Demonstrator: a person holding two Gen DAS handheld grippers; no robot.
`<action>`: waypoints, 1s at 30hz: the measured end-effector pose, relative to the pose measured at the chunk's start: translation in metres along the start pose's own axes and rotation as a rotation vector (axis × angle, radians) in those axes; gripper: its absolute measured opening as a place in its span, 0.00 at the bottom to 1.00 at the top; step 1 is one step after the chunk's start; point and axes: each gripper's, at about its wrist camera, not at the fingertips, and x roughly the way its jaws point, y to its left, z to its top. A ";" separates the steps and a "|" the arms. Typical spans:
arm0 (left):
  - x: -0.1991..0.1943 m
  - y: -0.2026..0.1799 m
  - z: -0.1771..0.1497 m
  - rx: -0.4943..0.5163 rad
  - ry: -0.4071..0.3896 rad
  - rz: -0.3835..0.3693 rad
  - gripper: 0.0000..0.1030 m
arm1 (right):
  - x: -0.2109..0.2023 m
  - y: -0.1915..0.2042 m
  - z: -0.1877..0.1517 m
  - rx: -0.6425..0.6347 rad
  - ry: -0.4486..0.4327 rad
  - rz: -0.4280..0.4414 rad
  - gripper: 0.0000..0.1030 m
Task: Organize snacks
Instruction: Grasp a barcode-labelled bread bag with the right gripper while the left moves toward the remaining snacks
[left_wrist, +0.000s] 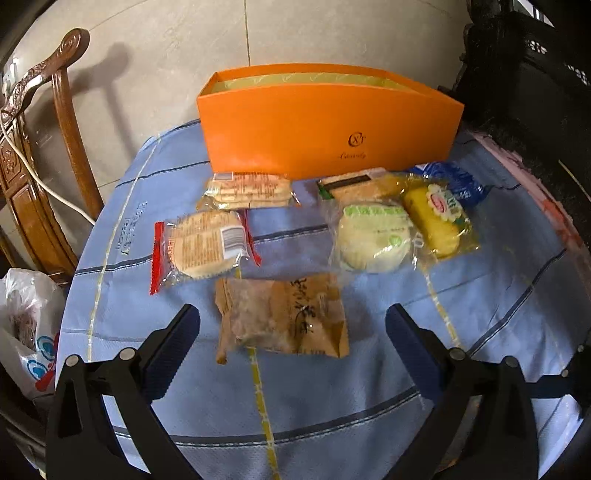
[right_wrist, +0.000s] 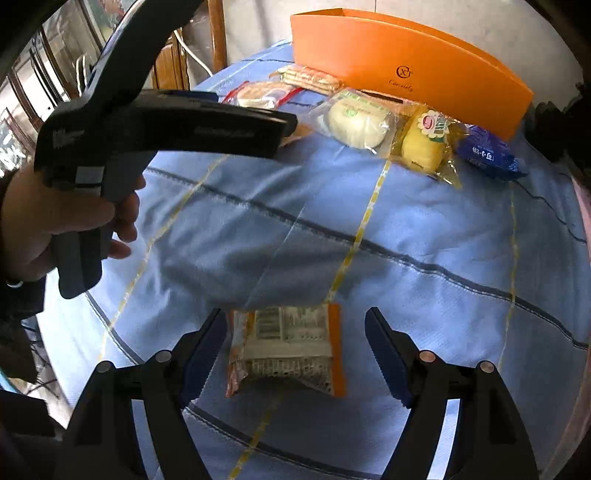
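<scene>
The tabletop (left_wrist: 332, 406) is wearing a pale blue cloth crossed by dark blue and yellow lines. The box (left_wrist: 328, 133) is showing bright orange with a dark logo. One packet (left_wrist: 282, 319) is showing brown with black script, another (left_wrist: 436, 221) yellow, another (left_wrist: 452, 182) blue, and one (right_wrist: 286, 349) orange-edged with white print. The hand-held gripper (right_wrist: 295, 354) is showing black with dark blue pads.

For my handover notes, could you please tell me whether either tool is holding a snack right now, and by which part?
Nothing is held. The left tool stands open over the brown packet, and the right tool open around the orange-edged packet, touching neither.
</scene>
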 end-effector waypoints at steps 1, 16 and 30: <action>0.003 -0.001 -0.001 0.004 0.002 0.006 0.96 | 0.003 0.003 -0.002 -0.004 0.007 -0.011 0.77; 0.009 -0.003 0.001 0.044 -0.029 -0.051 0.34 | -0.003 0.015 -0.012 -0.061 0.027 -0.031 0.50; 0.004 -0.017 -0.001 0.056 -0.048 -0.049 0.96 | -0.020 0.002 -0.005 0.016 -0.003 -0.012 0.50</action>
